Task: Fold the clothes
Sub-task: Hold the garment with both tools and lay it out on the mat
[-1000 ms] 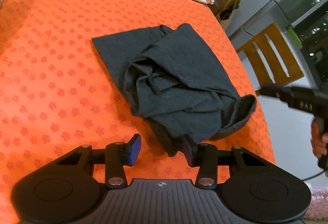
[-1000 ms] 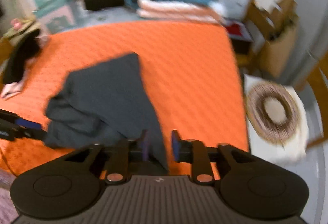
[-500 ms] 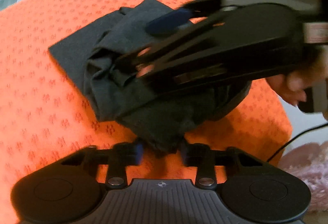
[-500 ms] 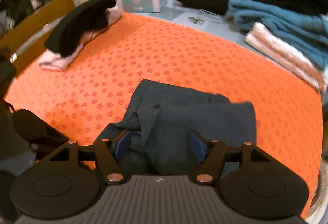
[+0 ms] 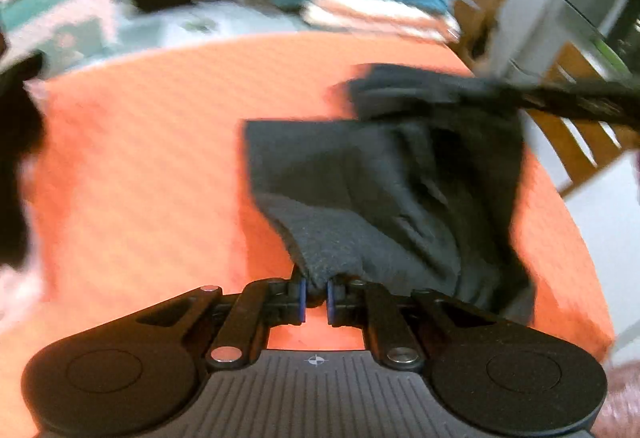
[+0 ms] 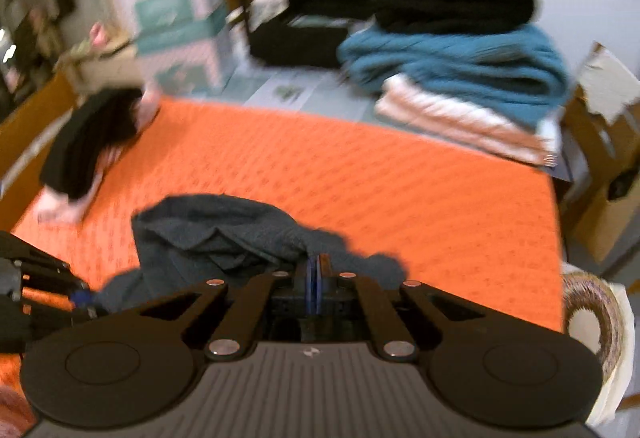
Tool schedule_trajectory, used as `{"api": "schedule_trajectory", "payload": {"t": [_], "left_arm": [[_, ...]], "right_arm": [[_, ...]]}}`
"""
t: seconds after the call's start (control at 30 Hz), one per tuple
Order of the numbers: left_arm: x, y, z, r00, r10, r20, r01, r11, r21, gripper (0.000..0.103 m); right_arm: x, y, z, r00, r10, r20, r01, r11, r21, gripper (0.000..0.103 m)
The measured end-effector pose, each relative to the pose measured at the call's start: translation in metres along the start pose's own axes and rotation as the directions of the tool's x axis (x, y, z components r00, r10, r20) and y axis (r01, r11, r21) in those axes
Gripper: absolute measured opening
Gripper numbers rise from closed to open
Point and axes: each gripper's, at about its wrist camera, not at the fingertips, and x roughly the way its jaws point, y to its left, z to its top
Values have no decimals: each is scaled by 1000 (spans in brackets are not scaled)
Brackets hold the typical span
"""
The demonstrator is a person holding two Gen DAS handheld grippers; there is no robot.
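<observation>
Since a moment ago both claws have clamped down on the dark grey garment [image 5: 372, 189], which was lying loose on the orange cloth while the fingers stood apart. Now the left claw [image 5: 316, 296] is pinching a bunched edge of the garment between its blue pads [image 5: 303, 298], nearly closed, with only the fabric between them. From that pinch the garment is stretching away across the orange cloth [image 5: 140, 177] toward the right claw [image 5: 576, 101], which is reaching in from the right edge of the left wrist view, blurred.

Seen from its own camera, the right claw [image 6: 317, 284] is clenching another part of the garment [image 6: 216, 238], its pads pressed almost together with fabric bunching just ahead of them. The left claw [image 6: 76, 298] is showing at the lower left, touching the garment's near end. Beyond the orange cloth [image 6: 400, 181], a stack of folded towels [image 6: 460, 77], teal over pink, is sitting at the far right. A black and pink bundle [image 6: 84, 145] is lying at the far left edge.
</observation>
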Motion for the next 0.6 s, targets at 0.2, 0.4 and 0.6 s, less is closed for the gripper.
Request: {"api": "schedule_trajectory", "payload": {"t": [0.2,0.4,0.6], "left_arm": [[0,46,66,993,105,50,-106,994,20,11],[24,56,118,991,119,66,-122,992,44,11],[41,63,124,994,95,46,-94,995,-18,20]], "right_arm": [[-31,-42,-9,997,73,1,-72,981,180,3],[-23,-26,-52,990,125,-67,-109,972,207,3],[4,8,-91,976,125,-181,-105,987,120,3]]}}
